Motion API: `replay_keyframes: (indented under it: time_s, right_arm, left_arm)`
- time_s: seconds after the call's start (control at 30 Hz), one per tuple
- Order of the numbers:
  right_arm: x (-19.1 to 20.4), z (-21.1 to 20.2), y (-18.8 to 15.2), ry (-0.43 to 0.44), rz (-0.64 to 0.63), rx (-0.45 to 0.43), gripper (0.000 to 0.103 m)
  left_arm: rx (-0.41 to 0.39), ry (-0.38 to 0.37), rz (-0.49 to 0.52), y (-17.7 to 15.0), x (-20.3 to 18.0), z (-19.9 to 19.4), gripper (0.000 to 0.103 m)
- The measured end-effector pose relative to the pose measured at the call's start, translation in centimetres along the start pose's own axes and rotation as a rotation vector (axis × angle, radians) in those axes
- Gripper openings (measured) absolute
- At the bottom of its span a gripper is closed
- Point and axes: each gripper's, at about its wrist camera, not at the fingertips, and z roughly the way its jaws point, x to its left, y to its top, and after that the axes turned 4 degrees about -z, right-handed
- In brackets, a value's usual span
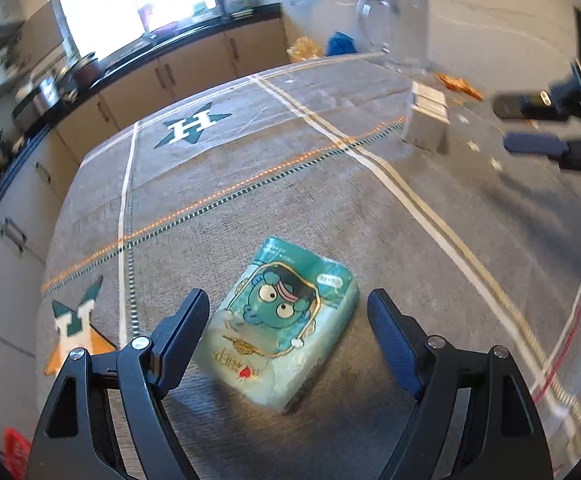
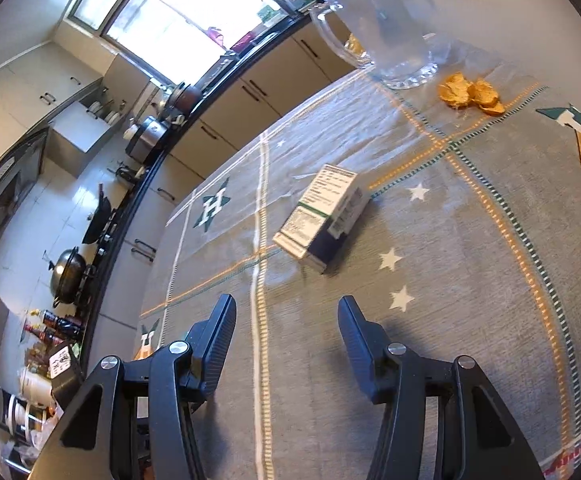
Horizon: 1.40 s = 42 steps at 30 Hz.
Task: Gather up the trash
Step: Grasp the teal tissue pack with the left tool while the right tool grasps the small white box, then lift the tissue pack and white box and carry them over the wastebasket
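Note:
A teal tissue pack [image 1: 286, 328] with a cartoon face lies flat on the grey tablecloth [image 1: 250, 200]. My left gripper [image 1: 286, 294] hovers over it, open, its fingers on either side of the pack without touching it. A small white and dark carton [image 2: 322, 216] lies on its side further along the table, also seen as the carton [image 1: 428, 120] in the left wrist view. My right gripper [image 2: 287, 302] is open and empty, a little short of the carton; it shows as the right gripper [image 1: 504, 124] at the right edge. Orange peel pieces [image 2: 470, 94] lie beyond the carton.
A clear glass pitcher [image 2: 386, 28] stands at the table's far end near the peels. Kitchen cabinets and a dark counter [image 2: 162, 148] with pots run along the left, past the table's edge. A yellow bag and a blue bag [image 1: 340, 44] sit beyond the far edge.

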Motion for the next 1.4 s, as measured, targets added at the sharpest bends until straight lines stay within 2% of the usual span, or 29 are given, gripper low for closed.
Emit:
replay_keyframes:
  time_s: [0.07,0.1,0.13,0.27,0.43,0.5,0.63,0.7,0.77,0.93,1.03,1.13,1.2,1.4]
  right_arm:
    - [-0.4,0.0,0.0,-0.013,0.015,-0.004,0.060]
    - [-0.6,0.1,0.0,-0.023,0.021,-0.006,0.063]
    - [-0.7,0.1,-0.1,-0.034,0.024,-0.009,0.064]
    - [-0.9,0.8,-0.3,-0.083,0.021,-0.012,0.064]
    - [0.3,1.1,0.0,-0.104,0.009,-0.004,0.067]
    - [0.7,1.3,0.6,-0.110,0.011,0.002,0.070]
    - [1.7,2.3,2.6,-0.157,0.030,0.012,0.071]
    - [2.3,3.4,4.2,-0.221,0.029,0.017,0.074]
    - [2.4,4.6,5.2,-0.238,0.049,0.031,0.074]
    - [2.6,7.5,6.1,-0.350,0.011,0.063,0.074]
    - [2.5,8.5,5.8,-0.363,0.004,0.091,0.059]
    - [2.8,8.7,5.4,-0.364,-0.032,0.101,0.053]
    - [3.2,8.4,5.0,-0.359,-0.057,0.103,0.044]
    - [4.8,6.5,1.6,-0.265,-0.114,0.066,0.042]
  left_arm:
    - [-0.007,-0.007,-0.053,0.1,0.5,0.3,0.076]
    - [-0.012,-0.014,-0.084,0.1,0.7,0.3,0.066]
    - [-0.013,-0.016,-0.102,0.1,0.8,0.3,0.063]
    - [-0.027,0.018,-0.125,0.0,1.1,0.2,0.055]
    - [-0.038,-0.031,-0.223,0.1,3.4,-0.4,0.047]
    - [-0.042,-0.041,-0.257,0.2,4.2,-0.6,0.046]
    - [-0.045,-0.042,-0.301,0.1,5.2,-0.8,0.046]
    - [-0.050,-0.038,-0.311,0.1,5.4,-0.9,0.046]
    - [-0.057,-0.039,-0.321,0.2,5.7,-1.0,0.046]
    - [-0.058,-0.029,-0.331,0.2,6.0,-0.9,0.046]
    - [-0.061,-0.027,-0.332,0.1,6.2,-1.0,0.046]
    - [-0.062,-0.025,-0.332,0.1,6.2,-1.0,0.046]
    - [-0.063,-0.019,-0.334,0.1,6.3,-1.0,0.046]
    - [-0.076,-0.006,-0.341,0.1,6.5,-1.1,0.046]
